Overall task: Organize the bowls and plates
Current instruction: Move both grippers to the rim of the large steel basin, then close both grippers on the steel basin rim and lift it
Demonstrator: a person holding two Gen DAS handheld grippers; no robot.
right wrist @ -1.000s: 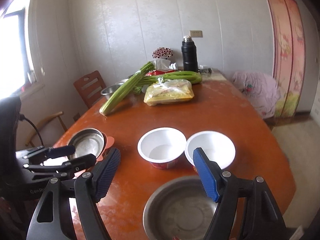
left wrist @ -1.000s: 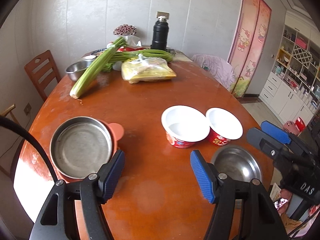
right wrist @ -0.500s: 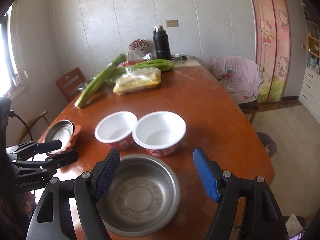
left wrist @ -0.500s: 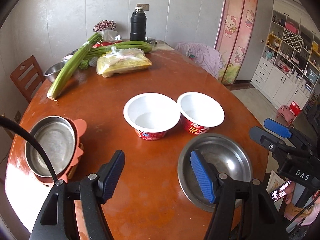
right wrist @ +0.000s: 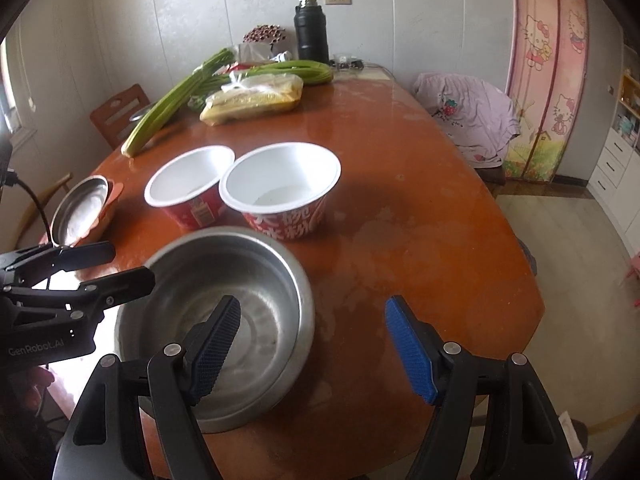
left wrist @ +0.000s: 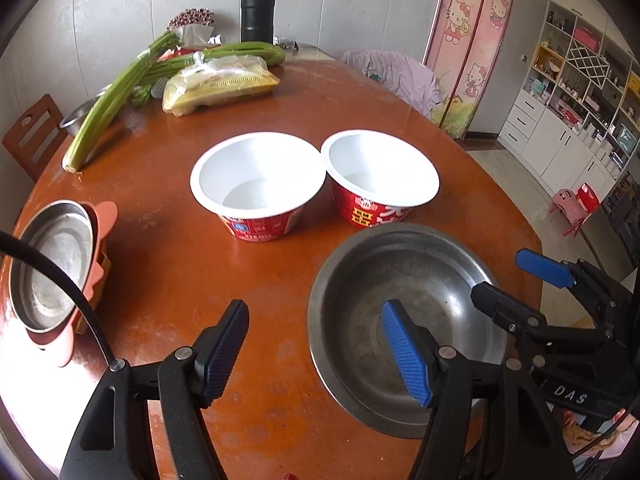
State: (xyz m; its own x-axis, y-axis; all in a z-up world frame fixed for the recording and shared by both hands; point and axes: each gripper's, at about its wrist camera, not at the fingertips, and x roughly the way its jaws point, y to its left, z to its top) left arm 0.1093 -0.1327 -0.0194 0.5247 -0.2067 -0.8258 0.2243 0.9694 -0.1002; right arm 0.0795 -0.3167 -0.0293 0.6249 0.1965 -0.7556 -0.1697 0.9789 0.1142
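only the left view shows cabinets (left wrist: 560, 120); both hand-held grippers (left wrist: 316, 344) (right wrist: 312, 344) spread, empty.

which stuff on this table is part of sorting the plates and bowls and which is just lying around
Belongs to the job:
- big steel bowl
- two white paper bowls
- small steel bowl on the pink plate

Just lying about:
- celery
- bagged noodles
- black flask

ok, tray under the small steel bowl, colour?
Salmon pink tray, clearest in left wrist view.
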